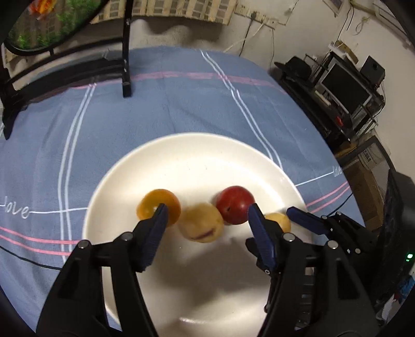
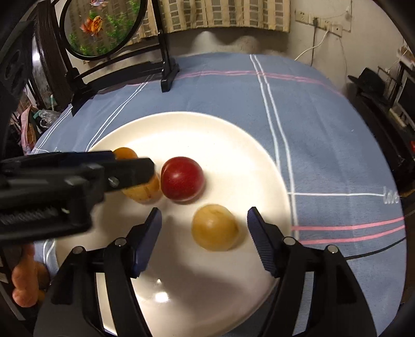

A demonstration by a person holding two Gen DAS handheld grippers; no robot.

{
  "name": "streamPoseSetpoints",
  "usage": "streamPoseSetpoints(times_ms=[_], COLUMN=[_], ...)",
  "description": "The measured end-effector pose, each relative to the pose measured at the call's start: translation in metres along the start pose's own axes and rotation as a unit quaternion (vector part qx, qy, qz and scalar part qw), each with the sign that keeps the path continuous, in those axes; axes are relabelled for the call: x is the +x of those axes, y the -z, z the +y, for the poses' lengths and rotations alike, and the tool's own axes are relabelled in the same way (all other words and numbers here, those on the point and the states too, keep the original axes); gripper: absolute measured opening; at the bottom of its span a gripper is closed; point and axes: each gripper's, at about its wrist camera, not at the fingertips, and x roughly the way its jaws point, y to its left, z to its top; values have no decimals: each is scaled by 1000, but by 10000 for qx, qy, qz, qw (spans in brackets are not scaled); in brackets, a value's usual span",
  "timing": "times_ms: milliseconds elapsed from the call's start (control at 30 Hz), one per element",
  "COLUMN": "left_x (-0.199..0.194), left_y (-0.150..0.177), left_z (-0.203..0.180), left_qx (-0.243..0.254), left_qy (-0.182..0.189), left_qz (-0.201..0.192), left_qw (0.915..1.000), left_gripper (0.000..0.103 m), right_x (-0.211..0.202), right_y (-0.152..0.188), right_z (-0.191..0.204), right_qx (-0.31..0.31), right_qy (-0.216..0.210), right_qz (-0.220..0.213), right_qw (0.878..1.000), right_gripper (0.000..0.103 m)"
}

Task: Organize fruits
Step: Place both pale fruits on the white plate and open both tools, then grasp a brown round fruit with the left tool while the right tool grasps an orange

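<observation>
A blue-grey cloth [image 1: 160, 121] with white and pink stripes and stitched "love" lettering covers the table and fills most of both views. At the upper left of each frame stands a black frame [image 2: 166, 70] holding a round fish picture [image 2: 101, 26]; striped curtains [image 2: 223, 13] hang along the top, wall sockets with white cables [image 1: 256, 20] sit at the upper right, and a dark shelf with a monitor [image 1: 345, 88] occupies the right edge of the left wrist view.

One white plate [image 1: 197, 155] lies on the cloth, centre to lower centre. On it are four fruits, left to right in the left wrist view: one orange fruit [image 1: 158, 206], one pale yellow fruit [image 1: 201, 223] with a pink streak, one red fruit [image 1: 235, 203], and one small yellow fruit [image 1: 278, 220] (partly hidden behind a blue finger pad). The pale yellow and red fruits look to be touching; the small yellow one sits apart, lower right.

The left gripper [image 1: 206, 211] hovers low over the plate with its jaws wide, spanning the pale yellow fruit without touching it. In the right wrist view it enters from the left edge [image 2: 132, 171], level and pointing right, overlapping two fruits.

The right gripper [image 2: 204, 216] also stands wide open, its blue pads either side of the small yellow fruit [image 2: 214, 227], apart from it. Fingers [image 2: 24, 280] show at the lower left.
</observation>
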Motion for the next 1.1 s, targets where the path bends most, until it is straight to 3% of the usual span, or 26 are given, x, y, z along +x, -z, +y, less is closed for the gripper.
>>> streamPoseSetpoints(times_ms=[100, 167, 333, 433, 667, 1100], left_x=[-34, -59, -116, -138, -163, -186], left_y=[9, 21, 77, 116, 189, 219], left_z=[6, 9, 13, 15, 22, 46], left_qx=[-56, -65, -51, -137, -232, -500], left_qy=[-52, -98, -537, -597, -703, -921], left_qz=[-220, -399, -747, -891, -989, -1054], left_qw=[9997, 9991, 9958, 9941, 9923, 9889], left_gripper=[67, 75, 81, 89, 93, 93], right_x=[-23, -39, -96, -119, -143, -156], right_y=[6, 14, 58, 87, 123, 139], right_z=[5, 10, 37, 50, 72, 92], right_qx=[-62, -109, -205, -167, -28, -209], right_qy=[71, -7, 22, 19, -189, -136], right_qz=[11, 5, -340, -465, -491, -561], right_qw=[10000, 9999, 9992, 9988, 9986, 9981], right_gripper=[69, 70, 77, 77, 78, 78])
